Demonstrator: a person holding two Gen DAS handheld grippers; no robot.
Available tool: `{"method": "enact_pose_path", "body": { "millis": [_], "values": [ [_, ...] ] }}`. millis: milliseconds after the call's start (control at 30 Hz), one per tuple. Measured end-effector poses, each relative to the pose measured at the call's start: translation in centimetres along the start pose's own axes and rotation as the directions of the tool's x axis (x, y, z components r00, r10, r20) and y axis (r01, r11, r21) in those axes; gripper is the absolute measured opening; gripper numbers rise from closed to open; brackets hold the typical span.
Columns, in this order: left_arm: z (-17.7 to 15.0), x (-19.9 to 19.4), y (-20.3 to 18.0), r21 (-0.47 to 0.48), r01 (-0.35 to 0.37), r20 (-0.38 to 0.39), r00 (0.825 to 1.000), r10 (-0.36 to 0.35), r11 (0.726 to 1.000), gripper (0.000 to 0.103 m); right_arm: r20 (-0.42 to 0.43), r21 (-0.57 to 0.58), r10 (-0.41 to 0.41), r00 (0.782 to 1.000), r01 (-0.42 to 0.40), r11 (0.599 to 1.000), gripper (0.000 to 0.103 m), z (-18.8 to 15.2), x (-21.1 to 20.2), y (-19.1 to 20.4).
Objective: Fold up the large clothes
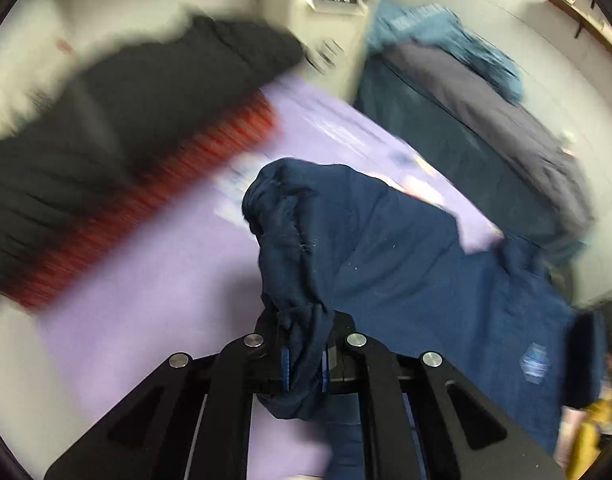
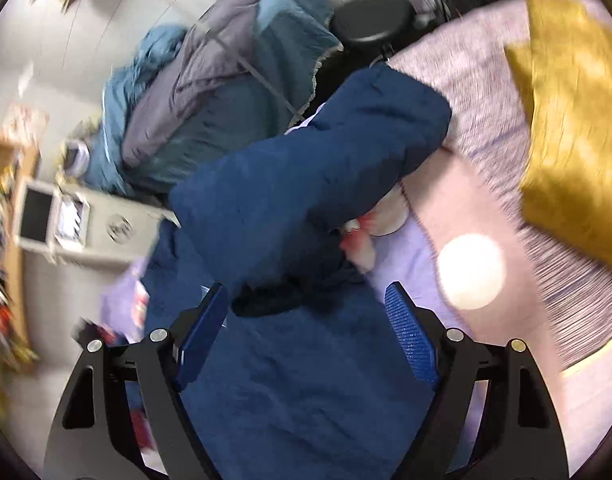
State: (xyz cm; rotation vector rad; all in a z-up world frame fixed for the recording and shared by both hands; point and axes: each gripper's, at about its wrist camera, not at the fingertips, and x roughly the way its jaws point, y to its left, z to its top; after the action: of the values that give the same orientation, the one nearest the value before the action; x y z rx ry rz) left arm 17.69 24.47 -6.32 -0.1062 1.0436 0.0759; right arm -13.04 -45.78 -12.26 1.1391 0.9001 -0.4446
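A large navy blue garment [image 1: 406,256] lies bunched on a lilac bed sheet [image 1: 154,304]. My left gripper [image 1: 305,364] is shut on a gathered fold of it and lifts that fold off the sheet. In the right wrist view the same navy garment [image 2: 298,184] spreads under and ahead of my right gripper [image 2: 306,332], which is open with its blue pads [image 2: 412,340] wide apart just above the cloth, holding nothing. Both views are blurred by motion.
A black and red garment [image 1: 118,148] lies at the sheet's left. A teal and grey quilt [image 1: 486,120] is heaped behind, also in the right view [image 2: 226,80]. A mustard cushion [image 2: 574,120], a black stool [image 2: 370,20] and a beige cabinet [image 1: 326,12] stand around.
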Motion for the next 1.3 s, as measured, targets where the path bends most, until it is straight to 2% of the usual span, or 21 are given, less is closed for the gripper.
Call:
{"method": "enact_pose_path", "body": {
  "millis": [33,67,100,133,167,200,267,333,367,400,467,600,700,900,1100,1200,1267,1300],
  "values": [
    [0.6,-1.2,1.6,0.001,-0.069,0.040,0.997,0.069,0.998,0.010,0.002,0.039,0.013,1.000,-0.013,0.999,0.081,0.4,0.3,-0.6],
    [1.3,-2.5,4.4,-0.026,-0.162,0.073,0.984,0.163,0.987,0.010,0.003,0.061,0.018,1.000,-0.018,0.998,0.081,0.4,0.7,-1.0],
    [1.7,-2.9,5.8,-0.042,-0.210,0.077,0.974,0.213,0.977,0.010,0.002,0.081,0.020,1.000,-0.020,0.996,0.080,0.7,1.0,-1.4],
    [2.2,-3.3,8.3,-0.059,-0.297,0.072,0.951,0.301,0.953,0.010,0.001,0.094,0.020,1.000,-0.020,0.995,0.080,1.1,1.2,-1.7],
    [2.4,-3.5,9.6,-0.064,-0.339,0.068,0.937,0.343,0.939,0.012,-0.004,0.111,0.021,1.000,-0.020,0.994,0.080,1.8,1.8,-2.0],
    [2.5,-3.5,11.0,-0.068,-0.392,0.058,0.916,0.396,0.917,0.019,-0.007,0.126,0.022,1.000,-0.021,0.992,0.080,2.1,2.1,-2.3],
    [2.3,-4.0,13.2,-0.095,-0.453,0.031,0.889,0.457,0.887,0.038,-0.008,0.163,0.019,1.000,-0.017,0.986,0.080,2.9,3.1,-3.1],
    [1.6,-4.7,14.2,-0.142,-0.457,0.025,0.885,0.464,0.878,0.093,-0.008,0.187,0.017,1.000,-0.015,0.982,0.080,3.5,3.8,-3.6],
    [0.9,-5.3,14.5,-0.172,-0.454,0.035,0.884,0.466,0.874,0.096,-0.003,0.202,0.014,1.000,-0.014,0.979,0.080,3.8,4.1,-3.9],
    [0.2,-5.8,14.6,-0.195,-0.438,0.048,0.889,0.455,0.877,0.096,0.001,0.212,0.014,1.000,-0.014,0.977,0.080,4.0,4.3,-4.1],
    [-1.4,-6.1,14.1,-0.200,-0.394,0.029,0.913,0.407,0.897,0.096,0.010,0.232,0.017,1.000,-0.019,0.973,0.080,4.6,4.6,-4.6],
    [-4.0,-5.8,10.6,-0.124,-0.354,-0.019,0.935,0.355,0.927,0.096,0.015,0.257,0.025,1.000,-0.028,0.966,0.080,5.7,5.4,-5.4],
    [-6.5,-6.1,6.9,-0.055,-0.291,-0.039,0.957,0.289,0.955,0.096,0.009,0.269,0.020,1.000,-0.021,0.963,0.081,6.1,6.5,-5.9],
    [-10.4,-6.2,-0.5,0.110,-0.202,-0.082,0.974,0.212,0.973,0.096,0.027,0.293,0.018,0.999,-0.025,0.956,0.081,7.8,8.1,-6.8],
    [-14.4,-6.3,-3.7,0.171,-0.149,-0.139,0.975,0.174,0.974,0.096,0.043,0.294,0.007,0.999,-0.019,0.956,0.080,9.2,9.2,-7.2],
    [-15.6,-6.3,-3.8,0.178,-0.152,-0.158,0.971,0.181,0.972,0.096,0.040,0.258,-0.021,0.999,0.009,0.966,0.062,9.8,9.1,-7.2],
    [-16.2,-6.6,-4.1,0.214,-0.188,-0.141,0.965,0.221,0.959,0.096,0.046,0.217,-0.066,0.997,0.055,0.975,0.030,10.3,8.5,-6.9],
    [-16.4,-6.8,-4.3,0.237,-0.213,-0.123,0.961,0.246,0.948,0.096,0.057,0.196,-0.073,0.996,0.060,0.979,0.027,10.6,8.1,-6.6]
  ]
}}
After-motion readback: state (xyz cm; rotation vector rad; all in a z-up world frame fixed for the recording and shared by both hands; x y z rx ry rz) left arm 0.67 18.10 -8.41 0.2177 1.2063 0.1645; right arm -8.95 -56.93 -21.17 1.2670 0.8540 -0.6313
